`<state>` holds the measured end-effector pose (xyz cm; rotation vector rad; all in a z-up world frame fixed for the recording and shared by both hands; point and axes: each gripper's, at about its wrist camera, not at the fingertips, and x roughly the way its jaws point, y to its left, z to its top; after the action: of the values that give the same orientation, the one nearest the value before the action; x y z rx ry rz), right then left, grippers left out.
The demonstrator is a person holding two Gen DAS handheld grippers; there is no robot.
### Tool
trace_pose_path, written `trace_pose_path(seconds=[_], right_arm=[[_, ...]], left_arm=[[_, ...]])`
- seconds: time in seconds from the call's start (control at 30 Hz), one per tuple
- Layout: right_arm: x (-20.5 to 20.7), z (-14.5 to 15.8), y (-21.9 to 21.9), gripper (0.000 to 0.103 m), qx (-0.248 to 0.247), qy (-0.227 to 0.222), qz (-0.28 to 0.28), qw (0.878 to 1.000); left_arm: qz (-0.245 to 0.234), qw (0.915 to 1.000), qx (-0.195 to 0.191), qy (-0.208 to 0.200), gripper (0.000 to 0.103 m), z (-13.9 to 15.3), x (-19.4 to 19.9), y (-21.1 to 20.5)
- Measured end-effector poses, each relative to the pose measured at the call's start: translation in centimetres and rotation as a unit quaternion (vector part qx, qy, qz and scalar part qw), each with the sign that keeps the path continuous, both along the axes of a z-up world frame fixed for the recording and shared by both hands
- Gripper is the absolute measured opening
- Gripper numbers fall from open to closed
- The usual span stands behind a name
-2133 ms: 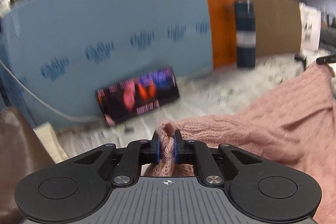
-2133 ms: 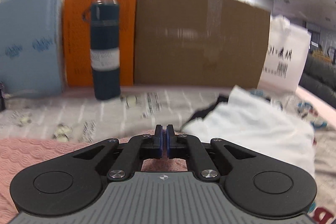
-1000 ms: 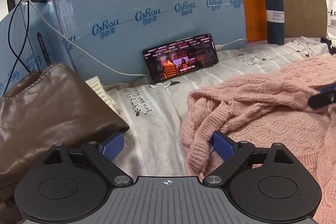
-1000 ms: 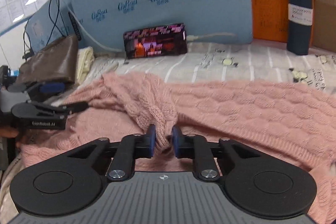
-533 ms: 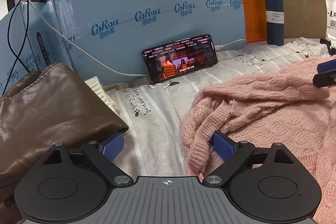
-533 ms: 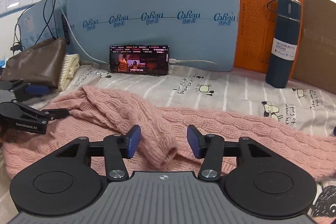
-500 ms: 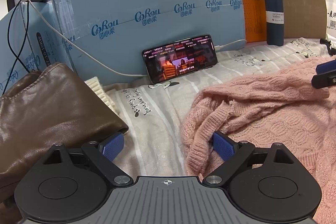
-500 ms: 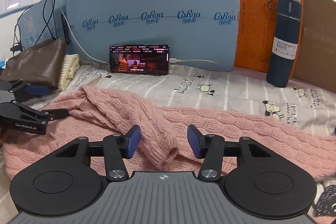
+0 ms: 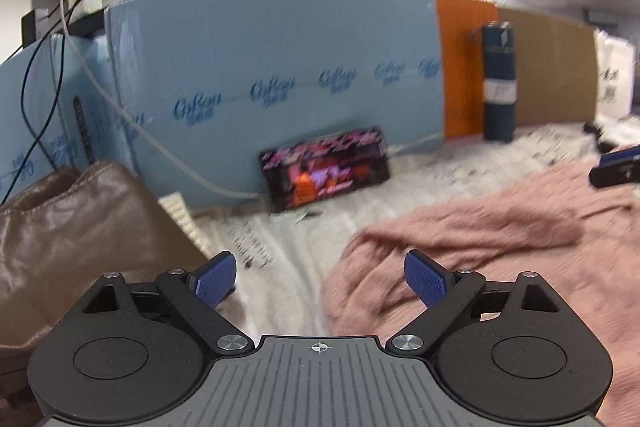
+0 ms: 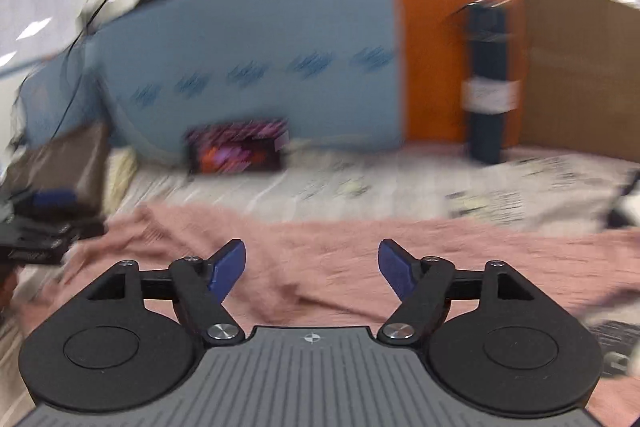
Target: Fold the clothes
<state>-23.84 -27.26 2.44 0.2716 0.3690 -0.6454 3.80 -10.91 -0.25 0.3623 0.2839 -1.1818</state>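
Over the pink sweater (image 10: pixel 360 259), the right gripper (image 10: pixel 311 269) hangs spread wide, gripping nothing. Left of the sweater's edge, the left gripper (image 9: pixel 320 279) gapes equally empty.

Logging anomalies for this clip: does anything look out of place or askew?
Nothing damaged or spilled. The pink sweater lies rumpled and unfolded on the bed, with both grippers, left and right, open and empty.

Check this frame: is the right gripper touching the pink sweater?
Apart, as far as shown. In the right wrist view the right gripper is wide open with nothing between its fingers; the pink sweater lies spread out beyond it, though motion blur softens the edges.
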Motion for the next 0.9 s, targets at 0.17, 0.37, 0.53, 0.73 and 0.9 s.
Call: trace_pose_path(seconds=[0.17,0.37,0.53,0.73,0.9], right_arm=[[-7.7,0.2,-0.3,0.074,-0.024,-0.011,-0.159,0.987],[-16.8,-1.1,-1.5,0.074,0.011,-0.027,-0.331,0.943],[-19.9,-2.9,-2.3,0.074,0.064,-0.029,-0.359,0.931],[-18.1,-5.0,-3.5,0.01,0.073,0.006,-0.349,0.934],[-17.5,-3.7,-1.7,0.009,0.017,0.016,-0.346,0.938]], left_arm=[[-0.049,0.9986,-0.021,0.008,0.094,0.7,-1.3,0.5],[-0.175,0.9839,-0.018,0.034,0.095,0.4,-3.7,1.0],[-0.214,0.9764,0.003,0.025,0.095,-0.3,-5.4,1.1],[-0.202,0.9789,0.013,0.027,0.095,-0.9,-6.1,1.5],[-0.189,0.9811,0.004,0.042,0.095,-0.9,-5.1,1.8]])
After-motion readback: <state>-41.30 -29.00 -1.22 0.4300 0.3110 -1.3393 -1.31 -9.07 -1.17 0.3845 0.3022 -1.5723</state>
